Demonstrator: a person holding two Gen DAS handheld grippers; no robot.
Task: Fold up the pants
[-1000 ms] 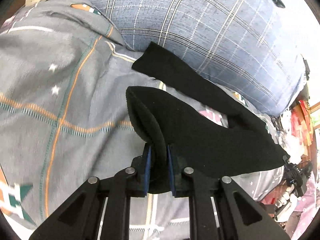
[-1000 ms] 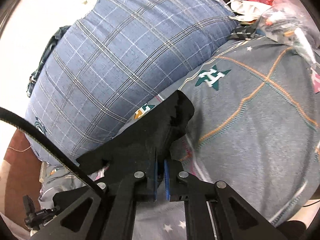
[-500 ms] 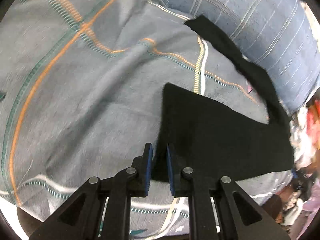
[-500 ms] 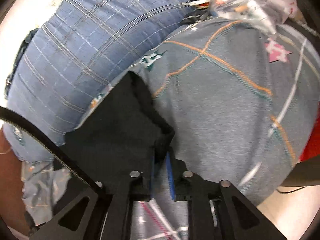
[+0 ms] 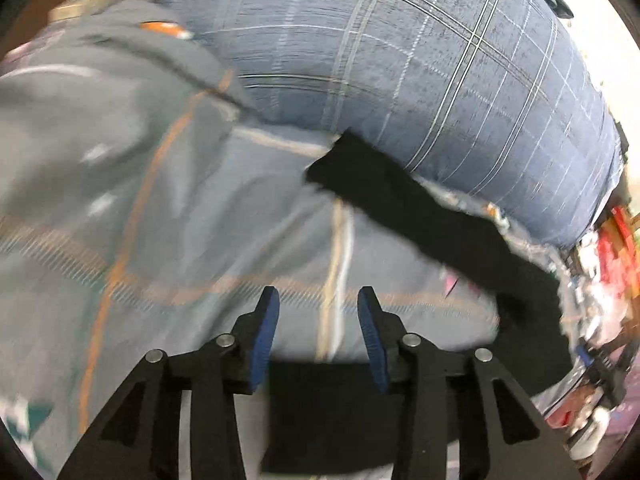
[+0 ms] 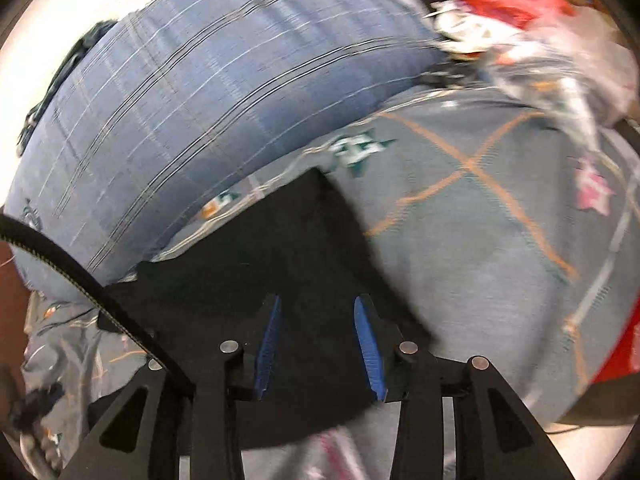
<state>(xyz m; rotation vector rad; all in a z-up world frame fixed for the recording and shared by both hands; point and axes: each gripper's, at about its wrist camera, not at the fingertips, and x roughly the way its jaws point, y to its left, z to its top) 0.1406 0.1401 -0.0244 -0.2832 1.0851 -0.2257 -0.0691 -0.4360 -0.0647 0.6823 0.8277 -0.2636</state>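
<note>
**A:** On the bed, far left first: what has changed with the left gripper [image 5: 318,312]?

**B:** A second ago its blue pads were pinched on a fold of the black pants [image 5: 420,216]. Now its jaws are opening, and nothing sits between the fingertips but the grey bedspread [image 5: 160,216]. A black stretch of cloth lies under the gripper's base, behind the tips, released.

**A:** And the pants themselves?

**B:** Lying on the bedspread. One leg runs up and away to the right, its end touching the foot of the blue plaid pillow [image 5: 440,72]. The lifted fold seen before is gone; the cloth looks flat, though the picture is blurred.

**A:** Moving right, the right gripper [image 6: 316,312]?

**B:** Same story. It was clamped on an edge of the pants [image 6: 280,248] earlier; now its jaws are opening too. The dark cloth spreads under and beyond the tips, yet the pads do not press on it. Further right there is only bedspread, then a blurred heap of red and white clutter [image 6: 520,12] at the bed's edge.

**A:** So what does that mean for the fold?

**B:** My judgement: the cloth has just been laid down and let go. Whether it is neat I cannot tell through the blur; more folds probably remain.
</note>
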